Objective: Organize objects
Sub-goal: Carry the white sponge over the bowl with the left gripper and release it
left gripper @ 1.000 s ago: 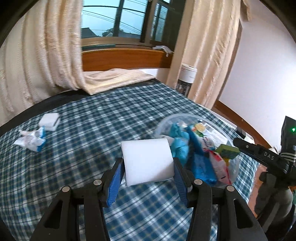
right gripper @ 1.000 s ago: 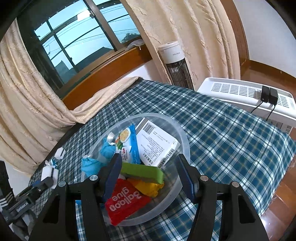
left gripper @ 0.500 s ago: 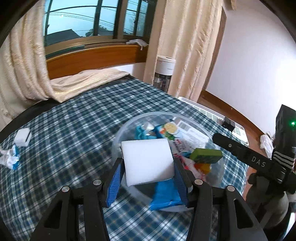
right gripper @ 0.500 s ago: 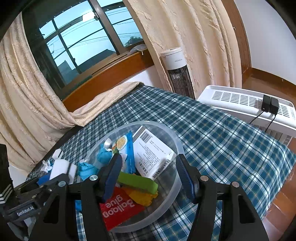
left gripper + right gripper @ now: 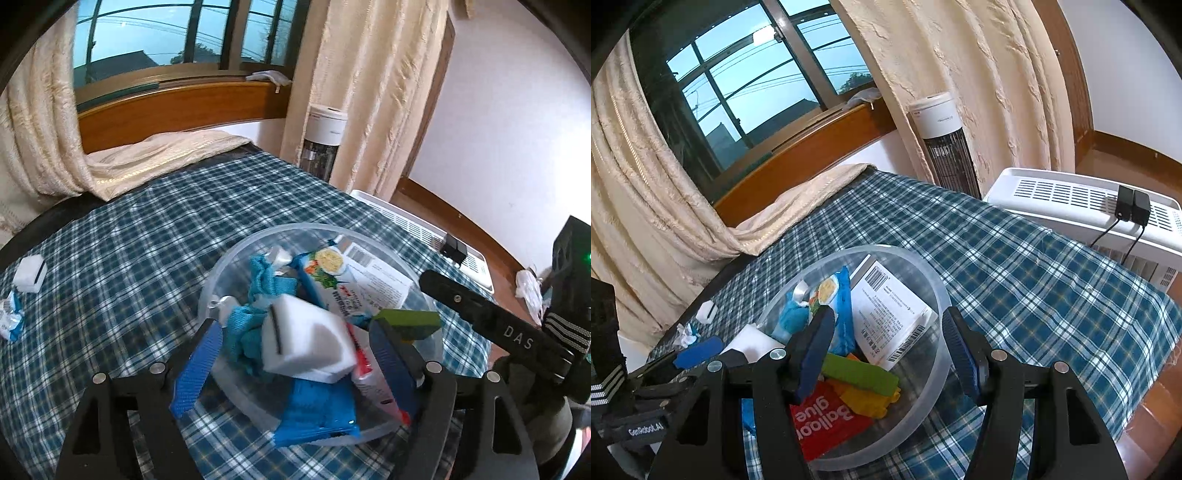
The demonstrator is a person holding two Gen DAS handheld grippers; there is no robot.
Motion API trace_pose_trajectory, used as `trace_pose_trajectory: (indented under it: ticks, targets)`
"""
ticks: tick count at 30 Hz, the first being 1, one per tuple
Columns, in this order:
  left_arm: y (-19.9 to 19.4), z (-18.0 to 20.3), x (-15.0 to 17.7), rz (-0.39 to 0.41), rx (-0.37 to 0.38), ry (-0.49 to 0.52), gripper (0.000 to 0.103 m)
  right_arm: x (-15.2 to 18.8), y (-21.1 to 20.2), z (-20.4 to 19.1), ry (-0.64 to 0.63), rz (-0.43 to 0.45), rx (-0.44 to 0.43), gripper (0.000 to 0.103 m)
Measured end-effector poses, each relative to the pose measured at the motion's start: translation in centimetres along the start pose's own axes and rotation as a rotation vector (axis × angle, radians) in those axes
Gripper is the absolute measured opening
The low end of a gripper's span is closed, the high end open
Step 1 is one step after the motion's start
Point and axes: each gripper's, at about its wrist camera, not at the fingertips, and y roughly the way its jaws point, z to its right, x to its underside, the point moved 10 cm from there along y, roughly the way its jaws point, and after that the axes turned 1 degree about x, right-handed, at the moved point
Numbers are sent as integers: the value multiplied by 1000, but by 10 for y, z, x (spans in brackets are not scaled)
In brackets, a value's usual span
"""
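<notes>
Both grippers wide, holding nothing: left gripper (image 5: 295,362), right gripper (image 5: 888,350). White sponge (image 5: 304,341) tilted in clear bowl (image 5: 236,254), on blue cloth (image 5: 271,280).

A white sponge block (image 5: 306,338) lies tilted atop packets in the clear bowl (image 5: 236,254).

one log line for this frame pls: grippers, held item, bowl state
left gripper: open, white sponge released over clear bowl | right gripper: open above bowl, holding nothing | left on bed: small white block, wrapper
</notes>
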Motion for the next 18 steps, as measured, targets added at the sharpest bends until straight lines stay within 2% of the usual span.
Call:
trace_pose_trajectory:
  ticks: [10,18]
  targets:
    - [-16,-25,3,35,-59,-30,85,0,0,-13,-19,3,-12,62]
    - [11,-28,10,3,-142,14,85,4,0,-27,-44,-3,-21,62]
